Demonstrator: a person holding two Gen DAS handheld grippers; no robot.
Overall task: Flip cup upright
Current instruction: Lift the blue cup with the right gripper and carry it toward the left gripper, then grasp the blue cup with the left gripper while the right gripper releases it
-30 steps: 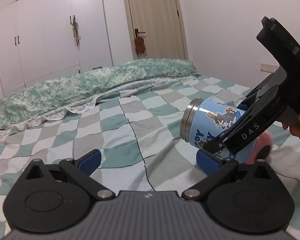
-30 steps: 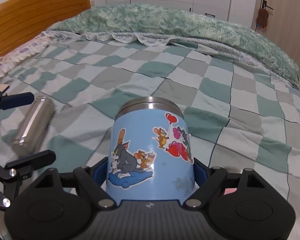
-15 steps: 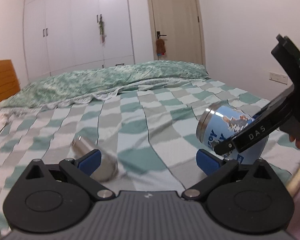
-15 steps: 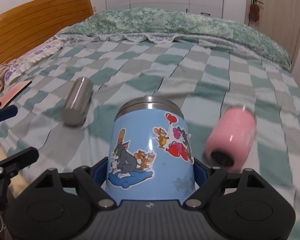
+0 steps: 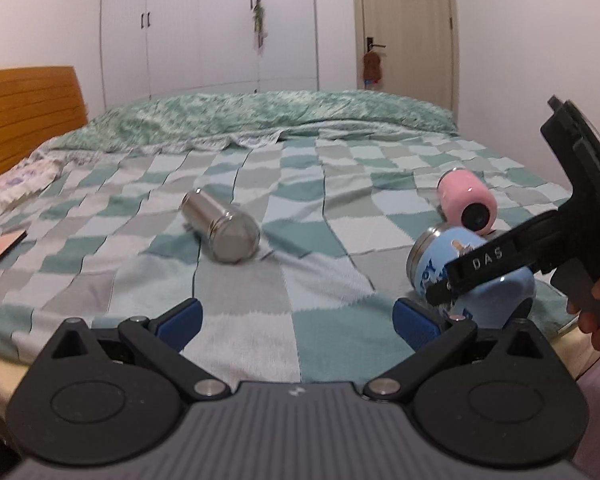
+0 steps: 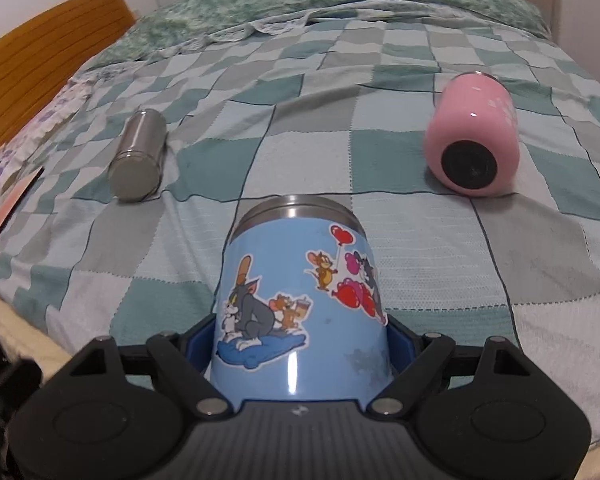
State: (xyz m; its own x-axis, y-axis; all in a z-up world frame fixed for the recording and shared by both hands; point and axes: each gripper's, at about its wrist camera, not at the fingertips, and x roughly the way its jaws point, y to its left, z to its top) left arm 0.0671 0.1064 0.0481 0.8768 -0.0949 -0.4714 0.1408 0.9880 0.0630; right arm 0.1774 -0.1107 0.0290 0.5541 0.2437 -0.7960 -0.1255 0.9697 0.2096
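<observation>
The blue cup (image 6: pixel 300 304) is clamped between the blue pads (image 6: pixel 198 340) of the right gripper (image 6: pixel 300 344), jaws closed against its sides. It is held on its side near the front edge of the bed (image 6: pixel 420 240), steel rim pointed away toward the far side; cartoon stickers are seen on its upper face. From the left wrist view the same blue cup (image 5: pixel 472 276) is seen at the right, tilted, rim toward the left, with the right gripper (image 5: pixel 460 296) across it. Whether the cup touches the blanket cannot be told.

The left gripper (image 5: pixel 296 320) is spread wide with nothing between its pads (image 5: pixel 180 318); it is held low over the front edge of the bed (image 5: pixel 260 272).

A pink cup (image 6: pixel 474 136) is lying on its side toward the right edge, black base facing the camera, beyond the blue cup and apart from it. A steel cup (image 6: pixel 138 156) is lying on its side toward the left edge, closed end facing the camera. Both are seen in the left view too: pink cup (image 5: pixel 466 200), steel cup (image 5: pixel 220 230).

A folded green quilt (image 5: pixel 260 116) is seen along the far edge, and a wooden headboard (image 5: pixel 24 116) at the left.
</observation>
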